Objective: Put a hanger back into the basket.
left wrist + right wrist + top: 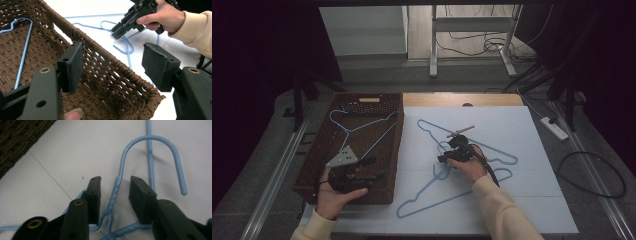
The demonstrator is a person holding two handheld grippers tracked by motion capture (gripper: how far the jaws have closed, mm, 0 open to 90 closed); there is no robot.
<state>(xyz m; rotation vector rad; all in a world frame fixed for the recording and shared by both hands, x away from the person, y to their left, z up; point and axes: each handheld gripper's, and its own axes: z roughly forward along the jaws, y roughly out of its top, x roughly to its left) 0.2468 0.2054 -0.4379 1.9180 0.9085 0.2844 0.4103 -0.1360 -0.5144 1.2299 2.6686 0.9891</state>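
My right tool [113,195] straddles the twisted neck of a blue wire hanger [115,192], jaws apart on either side, pads not yet pressing it. The neck runs away from me between them, and the hook curls beyond the tips toward the right. That hanger lies flat on the white surface [532,150], crossed with a second hanger [437,197], so this hand is much the nearer. My left tool [369,169] hangs spread and empty over the woven basket [319,165], where a third hanger [362,130] already rests.
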